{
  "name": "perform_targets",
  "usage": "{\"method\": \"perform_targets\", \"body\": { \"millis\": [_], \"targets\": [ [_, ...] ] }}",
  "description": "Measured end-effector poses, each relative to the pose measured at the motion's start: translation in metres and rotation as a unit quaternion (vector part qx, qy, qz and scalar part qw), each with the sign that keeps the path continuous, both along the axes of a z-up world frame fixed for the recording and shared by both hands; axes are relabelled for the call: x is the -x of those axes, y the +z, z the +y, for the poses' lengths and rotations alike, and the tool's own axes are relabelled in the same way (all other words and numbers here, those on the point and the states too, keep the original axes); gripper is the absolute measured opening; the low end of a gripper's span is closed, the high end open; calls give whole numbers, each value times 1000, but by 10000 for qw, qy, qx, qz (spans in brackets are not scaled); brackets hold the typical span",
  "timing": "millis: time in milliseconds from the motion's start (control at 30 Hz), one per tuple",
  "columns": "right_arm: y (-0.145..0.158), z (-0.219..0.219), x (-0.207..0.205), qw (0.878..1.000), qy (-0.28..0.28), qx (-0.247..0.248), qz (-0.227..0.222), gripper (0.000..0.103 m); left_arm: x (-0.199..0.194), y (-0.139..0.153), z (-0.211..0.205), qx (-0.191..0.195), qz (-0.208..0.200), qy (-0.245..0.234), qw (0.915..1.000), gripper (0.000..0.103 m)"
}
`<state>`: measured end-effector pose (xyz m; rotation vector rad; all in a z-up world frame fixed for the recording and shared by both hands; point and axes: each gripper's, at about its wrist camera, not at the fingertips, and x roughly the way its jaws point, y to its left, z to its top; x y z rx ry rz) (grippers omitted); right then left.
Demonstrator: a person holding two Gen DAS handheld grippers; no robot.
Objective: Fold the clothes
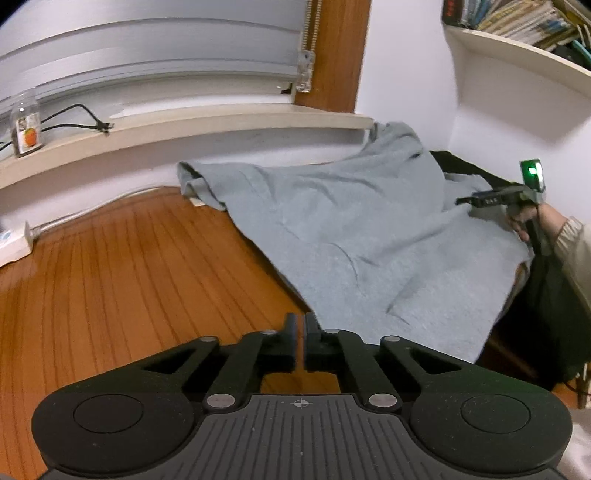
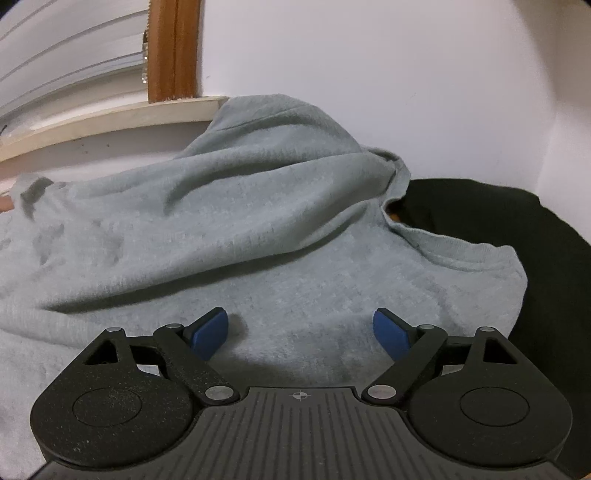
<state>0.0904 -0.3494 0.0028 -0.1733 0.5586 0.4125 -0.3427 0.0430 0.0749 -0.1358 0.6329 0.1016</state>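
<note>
A pale grey-blue knit shirt (image 1: pixel 343 229) lies spread and rumpled across the wooden table (image 1: pixel 122 280), its far edge bunched up against the wall below the sill. The right gripper (image 2: pixel 300 330) hovers over it with blue pads (image 2: pixel 210 332) wide apart, holding nothing. The left gripper (image 1: pixel 300 339) sits at the shirt's near edge, fingers almost together and nothing seen between them.

Lived-in room of a home: wooden floor (image 1: pixel 122 266), window blind (image 1: pixel 147 48) above a pale sill (image 1: pixel 207 122) holding a small jar (image 1: pixel 26 125), wall shelf (image 1: pixel 517 55) crammed with books (image 1: pixel 517 18), white walls.
</note>
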Motion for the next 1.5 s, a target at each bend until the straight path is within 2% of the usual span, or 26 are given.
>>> {"method": "perform_targets", "body": {
  "millis": [67, 100, 167, 267, 367, 467, 567, 700, 733, 800, 933, 1100, 1200, 1300, 1367, 1433, 1500],
  "targets": [
    [0, 0, 0, 10000, 7, -15, 14, 85, -6, 0, -3, -89, -54, 16, 9999, 27],
    [0, 0, -1, 10000, 11, -22, 21, 85, -9, 0, -4, -140, -76, 9, 9999, 33],
    [0, -1, -1, 10000, 18, -37, 36, 85, -21, 0, -9, -316, -99, -55, 9994, 61],
    [0, 0, -1, 10000, 21, -17, 34, 85, -47, 0, -21, -536, -179, -251, 9981, 70],
    [0, -1, 0, 10000, 57, 35, 39, 87, -75, -1, -34, -381, -382, -383, 9978, 76],
    [2, -15, -2, 9994, 180, -158, 245, 94, -110, -4, -48, -280, -394, -677, 9965, 78],
    [6, -28, -3, 9980, 245, -434, 380, 94, -148, -8, -64, -312, -362, -975, 9941, 79],
    [38, -27, 15, 9934, 258, -1047, -396, 92, -186, -20, -83, -379, -336, -1299, 9902, 79],
    [43, -23, 19, 9921, 253, -1102, -548, 89, -191, -24, -88, -385, -314, -1360, 9895, 80],
    [49, -9, 17, 9912, 336, -1176, -501, 56, -197, -35, -95, -355, -214, -1444, 9887, 80],
    [48, 25, 7, 9906, 514, -1243, -260, 48, -195, -43, -101, -389, -69, -1435, 9889, 81],
    [34, 68, 7, 9896, 963, -1064, 62, 48, -186, -43, -103, -295, -61, -1195, 9924, 82],
    [25, 93, 10, 9877, 1246, -903, 273, 49, -175, -33, -89, -8, -409, -1071, 9934, 82],
    [19, 107, 11, 9873, 1392, -697, 321, 50, -173, -16, -54, 267, -708, -775, 9941, 84],
    [17, 111, 14, 9875, 1456, -563, 237, 52, -175, -6, -24, 138, -870, -457, 9951, 90],
    [15, 110, 14, 9867, 1516, -527, 276, 56, -180, 0, 9, -10, -888, -69, 9960, 91],
    [14, 111, 14, 9865, 1525, -501, 338, 57, -187, -2, 49, 29, -789, 401, 9961, 91]
  ]
}}
